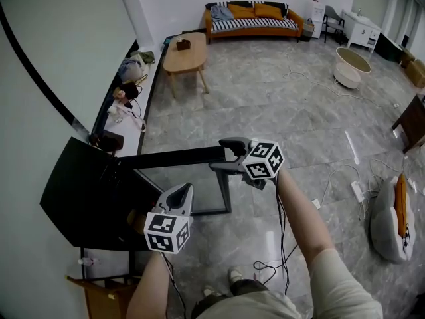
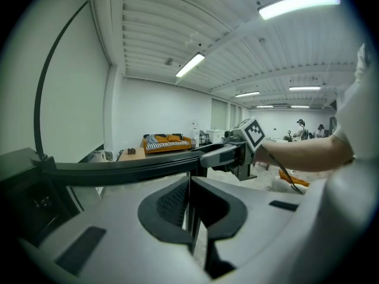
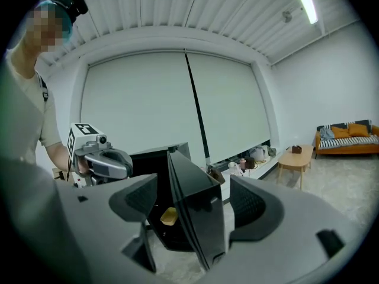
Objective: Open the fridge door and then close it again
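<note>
A small black fridge (image 1: 76,198) stands against the left wall with its glass-fronted door (image 1: 192,185) swung wide open into the room. My right gripper (image 1: 224,155) is at the door's free end. In the right gripper view the door edge (image 3: 198,212) stands between the spread jaws of the right gripper (image 3: 192,203), and the pads show a gap on each side. My left gripper (image 1: 183,193) hovers just in front of the open fridge; its jaws (image 2: 189,201) are shut with nothing in them. A yellow item (image 3: 169,216) lies inside the fridge.
A low ledge (image 1: 149,78) with bags and bottles runs along the left wall. Beyond it are a wooden coffee table (image 1: 186,55) and an orange sofa (image 1: 252,18). Cables (image 1: 279,264) trail over the floor by my feet. A wooden stool (image 1: 99,298) stands beside the fridge.
</note>
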A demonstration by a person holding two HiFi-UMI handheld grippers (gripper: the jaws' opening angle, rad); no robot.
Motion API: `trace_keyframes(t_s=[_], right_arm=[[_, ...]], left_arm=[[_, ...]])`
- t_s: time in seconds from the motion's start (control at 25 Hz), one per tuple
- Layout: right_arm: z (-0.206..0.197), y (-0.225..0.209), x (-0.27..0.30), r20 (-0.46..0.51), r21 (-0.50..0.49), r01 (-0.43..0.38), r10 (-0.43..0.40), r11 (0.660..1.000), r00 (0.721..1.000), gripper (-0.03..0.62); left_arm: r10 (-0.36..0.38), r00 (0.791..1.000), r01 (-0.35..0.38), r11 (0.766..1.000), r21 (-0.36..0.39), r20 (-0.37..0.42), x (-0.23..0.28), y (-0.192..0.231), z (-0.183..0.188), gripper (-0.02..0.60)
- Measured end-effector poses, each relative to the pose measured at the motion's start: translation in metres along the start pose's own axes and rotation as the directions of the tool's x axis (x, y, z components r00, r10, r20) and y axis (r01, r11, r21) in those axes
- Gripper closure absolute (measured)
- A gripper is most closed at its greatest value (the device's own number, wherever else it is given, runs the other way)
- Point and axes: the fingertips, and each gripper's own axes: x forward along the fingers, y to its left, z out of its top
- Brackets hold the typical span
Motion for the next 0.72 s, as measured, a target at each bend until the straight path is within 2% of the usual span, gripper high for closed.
trace_keyframes(t_s=[0.24, 0.32, 0.72], right_arm=[[-0.004, -0.001, 0.000, -0.024, -0.015, 0.006, -0.006, 1.000, 1.000, 0.266], [-0.005, -0.003, -0.001, -0.016, -0.021, 0.026, -0.027, 0.999, 1.000, 0.333], [-0.006, 0.005, -0.004, -0.036, -0.035, 0.041, -0.042, 0.999, 0.998, 0.355]], left_arm=[[0.009, 1.000, -0.009, 1.000, 0.003, -0.014, -0.002, 0.000, -0.005, 0.571], [0.008, 1.000, -0.008, 1.000, 0.001, -0.014, -0.004, 0.000, -0.007, 0.571], [0.024, 0.999, -0.024, 1.000, -0.007, -0.030, -0.016, 0.004, -0.018, 0.571]])
